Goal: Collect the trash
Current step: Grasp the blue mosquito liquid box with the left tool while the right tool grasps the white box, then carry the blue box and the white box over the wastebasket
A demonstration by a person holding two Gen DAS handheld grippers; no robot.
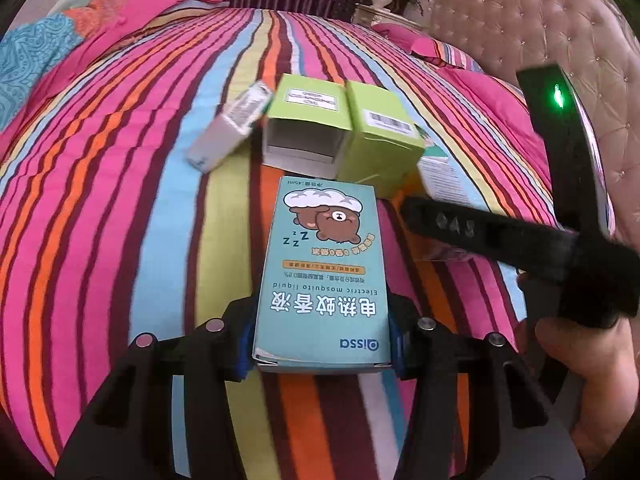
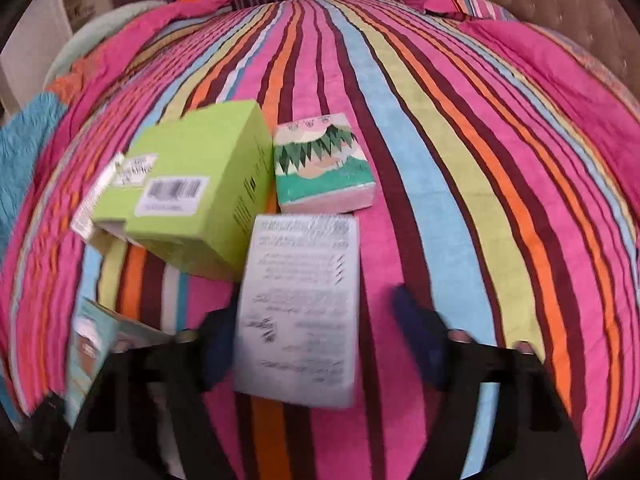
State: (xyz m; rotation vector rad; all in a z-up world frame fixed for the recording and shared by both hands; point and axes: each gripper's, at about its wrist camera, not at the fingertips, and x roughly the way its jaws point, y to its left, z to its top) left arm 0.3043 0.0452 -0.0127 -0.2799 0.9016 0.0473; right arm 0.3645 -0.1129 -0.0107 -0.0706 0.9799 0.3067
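Observation:
My left gripper [image 1: 322, 344] is shut on a light blue mosquito-liquid box [image 1: 324, 272] with a bear picture, held just above the striped bed. Beyond it lie an open green box [image 1: 304, 120], a second green box [image 1: 380, 136] and a small grey box [image 1: 228, 128]. My right gripper [image 2: 316, 344] is open, its fingers on either side of a white printed box [image 2: 300, 308] that lies between them, blurred. The green box [image 2: 192, 188] and a green-pink tissue pack [image 2: 324, 164] sit just ahead. The right gripper also shows in the left wrist view [image 1: 480, 232].
A striped bedspread [image 1: 120, 200] covers the bed. Pink pillows [image 1: 160, 4] and a blue quilt [image 1: 32, 52] lie at the far left. A tufted headboard [image 1: 540, 32] stands at the right. The blue box edge shows in the right wrist view [image 2: 104, 336].

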